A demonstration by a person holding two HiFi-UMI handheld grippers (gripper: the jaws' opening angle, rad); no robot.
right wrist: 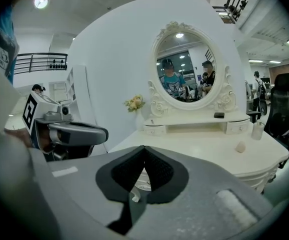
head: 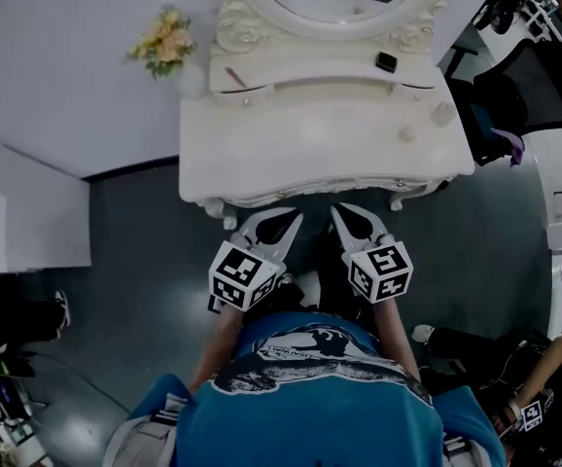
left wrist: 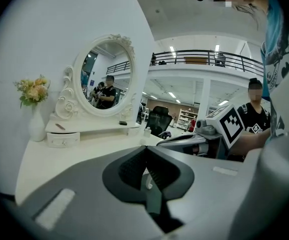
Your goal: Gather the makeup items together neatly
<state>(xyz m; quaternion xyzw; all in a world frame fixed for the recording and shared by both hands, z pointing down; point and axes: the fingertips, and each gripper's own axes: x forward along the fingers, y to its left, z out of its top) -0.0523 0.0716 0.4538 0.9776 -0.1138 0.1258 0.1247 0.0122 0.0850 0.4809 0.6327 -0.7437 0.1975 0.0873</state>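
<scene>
The makeup items lie apart on the white vanity table [head: 300, 154]. A black compact [head: 386, 62] and a thin brown stick [head: 234, 76] rest on the raised shelf under the mirror. A small pale bottle [head: 442, 114] and a beige lump [head: 407, 134] sit on the right of the tabletop. The right gripper view shows the compact [right wrist: 219, 115], bottle [right wrist: 257, 130] and lump [right wrist: 240, 147]. My left gripper [head: 289, 218] and right gripper [head: 340, 212] hover side by side just off the table's front edge. Both are shut with nothing between the jaws.
An oval mirror [right wrist: 184, 69] in an ornate white frame stands at the back. A vase of flowers [head: 164, 42] sits at the table's far left corner. A black office chair [head: 529, 86] is to the right, a white wall to the left, and dark floor lies below.
</scene>
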